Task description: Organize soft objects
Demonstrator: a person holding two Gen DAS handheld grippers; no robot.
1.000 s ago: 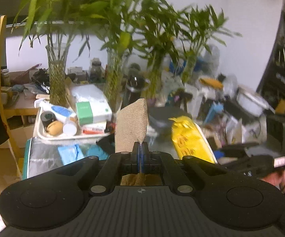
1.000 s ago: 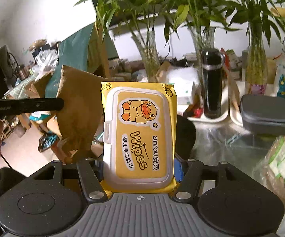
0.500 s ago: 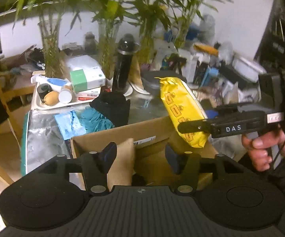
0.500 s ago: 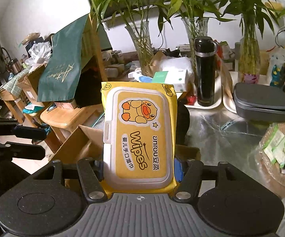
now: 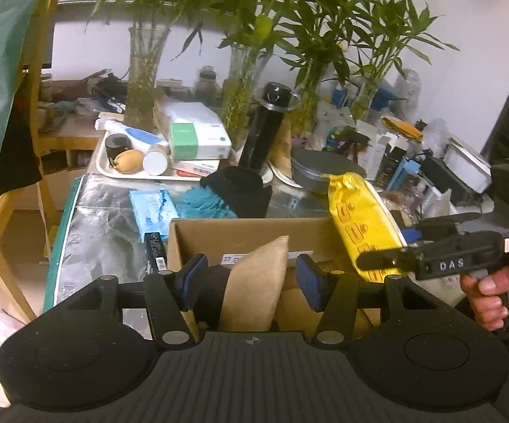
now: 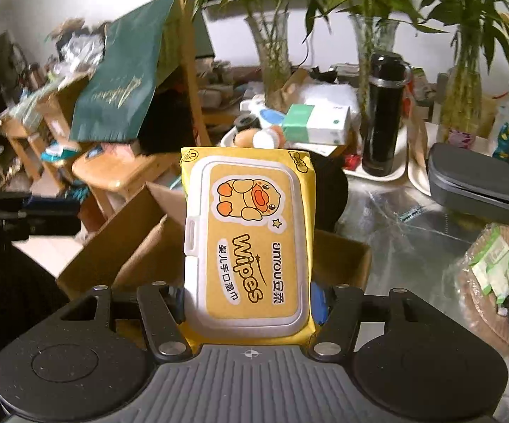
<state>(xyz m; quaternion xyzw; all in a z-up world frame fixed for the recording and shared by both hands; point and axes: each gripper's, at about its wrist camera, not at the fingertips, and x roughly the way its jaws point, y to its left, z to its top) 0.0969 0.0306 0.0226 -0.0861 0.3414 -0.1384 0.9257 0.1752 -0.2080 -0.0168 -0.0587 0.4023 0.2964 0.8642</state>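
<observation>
A tan burlap pouch (image 5: 256, 283) stands upright inside an open cardboard box (image 5: 247, 234). My left gripper (image 5: 251, 276) is open, its blue pads on either side of the pouch and apart from it. My right gripper (image 6: 249, 305) is shut on a yellow wipes pack (image 6: 249, 239) with a duck picture. In the left wrist view the wipes pack (image 5: 360, 222) hangs over the box's right side, held by the right gripper (image 5: 395, 259). The box (image 6: 131, 243) lies below and behind the pack in the right wrist view.
Beyond the box on the foil-covered table (image 5: 99, 222) lie a black cloth (image 5: 244, 188), a teal cloth (image 5: 201, 206) and a blue packet (image 5: 152, 209). A white tray (image 5: 138, 172) of small items, a black flask (image 5: 267, 130), a grey case (image 6: 476, 185) and glass vases stand farther back.
My left gripper has opened and let go of the burlap pouch, which now stands in the box. My right gripper has carried the wipes pack toward the box.
</observation>
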